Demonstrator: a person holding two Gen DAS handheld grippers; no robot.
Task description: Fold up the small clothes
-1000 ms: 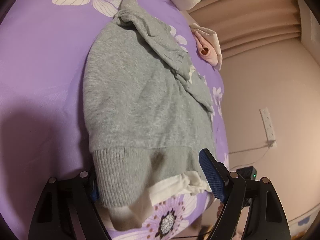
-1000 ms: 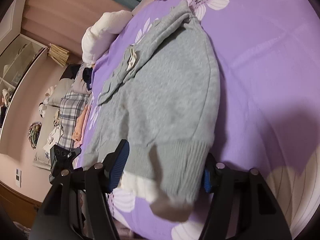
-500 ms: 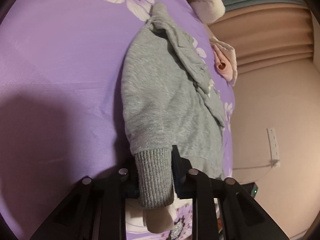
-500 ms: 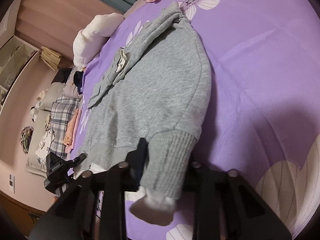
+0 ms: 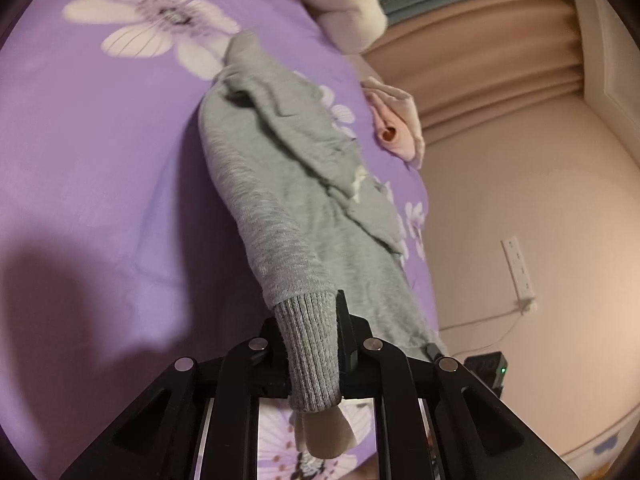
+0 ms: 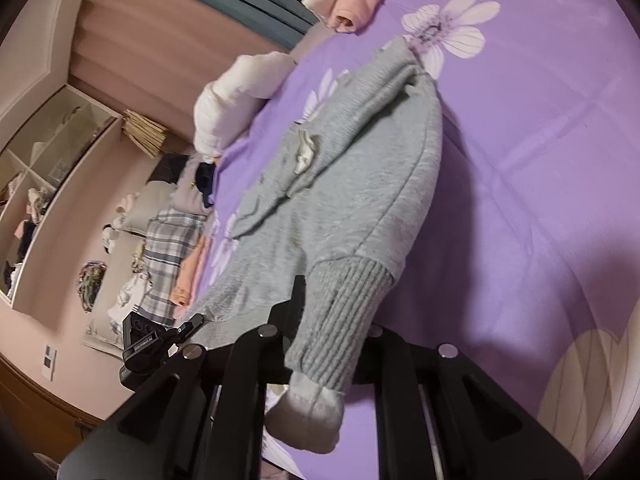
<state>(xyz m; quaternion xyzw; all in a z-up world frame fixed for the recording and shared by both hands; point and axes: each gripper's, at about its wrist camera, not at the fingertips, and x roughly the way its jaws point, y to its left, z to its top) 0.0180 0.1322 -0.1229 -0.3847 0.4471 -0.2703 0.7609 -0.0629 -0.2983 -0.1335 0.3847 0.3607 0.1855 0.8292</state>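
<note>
Here the left claw (image 5: 316, 356) is clamped on the ribbed hem at one bottom corner of a small grey knitted sweater (image 5: 304, 208), its black fingers pressed tight against the knit from both sides, with a pale inner layer (image 5: 326, 436) hanging out below the grip. The right claw (image 6: 332, 344) is pinched the same way on the ribbed hem at the other bottom corner, and a white lining (image 6: 308, 416) bulges out beneath its fingers. Between the two grips the hem is raised off the bedding, while the rest of the sweater stretches away from the claws and lies on a purple bedsheet printed with large white flowers (image 5: 100, 160). A sleeve is folded across the sweater's body, and a small white tag (image 6: 305, 154) shows near the collar. Beyond the far end of the sweater, a rolled pink garment (image 6: 356, 4) rests on the sheet, and a cream padded garment (image 6: 236, 92) lies at the bed's edge. Past the bed's side, folded clothes including a plaid piece (image 6: 168, 256) are stacked, with an open shelf unit (image 6: 44, 184) against the pink wall. In the left wrist view a white wall socket strip (image 5: 518, 268) sits on the wall.
</note>
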